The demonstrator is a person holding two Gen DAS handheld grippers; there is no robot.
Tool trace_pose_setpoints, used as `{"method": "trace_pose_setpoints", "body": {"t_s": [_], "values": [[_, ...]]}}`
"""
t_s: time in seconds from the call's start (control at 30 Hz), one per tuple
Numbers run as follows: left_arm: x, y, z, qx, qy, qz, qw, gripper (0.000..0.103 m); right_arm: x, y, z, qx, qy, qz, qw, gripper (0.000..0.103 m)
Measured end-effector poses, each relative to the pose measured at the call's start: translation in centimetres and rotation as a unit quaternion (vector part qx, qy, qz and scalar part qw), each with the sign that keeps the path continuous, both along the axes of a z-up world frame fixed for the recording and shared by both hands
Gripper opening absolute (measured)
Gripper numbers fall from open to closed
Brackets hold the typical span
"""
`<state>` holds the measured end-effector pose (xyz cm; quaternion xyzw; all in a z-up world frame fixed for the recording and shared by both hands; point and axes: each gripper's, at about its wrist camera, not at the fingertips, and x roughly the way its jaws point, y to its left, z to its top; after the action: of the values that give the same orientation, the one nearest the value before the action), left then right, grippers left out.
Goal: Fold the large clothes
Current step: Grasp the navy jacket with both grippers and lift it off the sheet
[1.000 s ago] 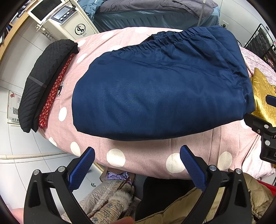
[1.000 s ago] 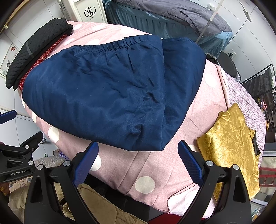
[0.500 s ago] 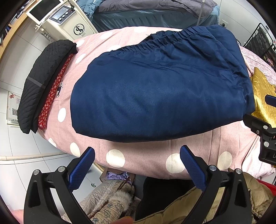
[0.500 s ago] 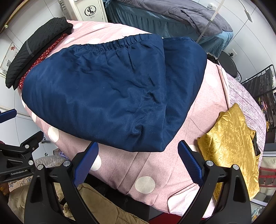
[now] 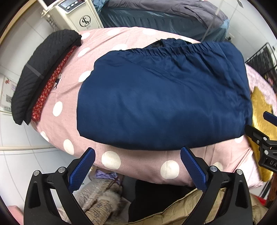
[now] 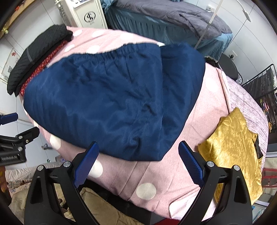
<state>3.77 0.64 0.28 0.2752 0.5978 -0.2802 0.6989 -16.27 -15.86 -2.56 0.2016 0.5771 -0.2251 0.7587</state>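
Observation:
A navy blue garment (image 5: 161, 97) with an elastic waistband lies folded on the pink polka-dot bed (image 5: 110, 160). The right wrist view shows the same garment (image 6: 107, 103), its folded corner near the bed's front edge. My left gripper (image 5: 137, 154) hovers open just before the garment's near edge, holding nothing. My right gripper (image 6: 138, 148) is open too, its fingers either side of the garment's near corner, empty. Each gripper shows at the edge of the other's view.
A folded black quilted garment (image 5: 41, 69) over a red patterned cloth (image 5: 50, 86) lies at the bed's left end. A gold cloth (image 6: 237, 148) sits at the right. A cream machine (image 5: 74, 15) and a grey-covered bed (image 6: 173, 19) stand behind. Padded coats (image 5: 98, 199) lie below.
Both grippers have shifted slightly toward the bed, so the navy garment sits closer to the fingertips. The garment has not moved and both grippers stay open.

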Motion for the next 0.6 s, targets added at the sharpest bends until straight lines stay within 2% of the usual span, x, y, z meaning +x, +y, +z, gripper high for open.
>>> {"method": "trace_pose_setpoints", "body": {"t_s": [0.1,0.17,0.23,0.33,0.47,0.57,0.6], "values": [[2.6,0.5,0.7,-0.028,0.014,0.02,0.9993,0.097,-0.1,-1.9,0.9,-0.017,-0.02,-0.013,1.0,0.092],[5.3,0.8,1.0,-0.036,0.005,0.043,0.9984,0.097,0.0,-3.5,1.1,-0.029,-0.027,-0.021,0.999,0.092],[8.4,0.8,1.0,-0.029,-0.013,0.062,0.9976,0.097,0.3,-5.8,1.0,-0.039,-0.023,-0.037,0.998,0.092],[13.0,0.6,0.9,-0.049,-0.03,0.077,0.9954,0.097,1.1,-9.1,0.7,-0.031,-0.029,-0.059,0.997,0.092],[18.3,-0.9,-1.7,-0.065,0.038,0.086,0.9934,0.097,3.7,-14.5,-0.2,-0.013,-0.041,-0.1,0.994,0.092],[20.8,-1.8,-4.9,-0.064,0.098,0.086,0.9894,0.096,6.2,-17.0,-1.3,-0.006,-0.035,-0.11,0.993,0.092],[21.5,-2.3,-6.3,-0.074,0.131,0.085,0.985,0.096,6.9,-17.5,-1.8,-0.002,-0.036,-0.109,0.993,0.092]]}}
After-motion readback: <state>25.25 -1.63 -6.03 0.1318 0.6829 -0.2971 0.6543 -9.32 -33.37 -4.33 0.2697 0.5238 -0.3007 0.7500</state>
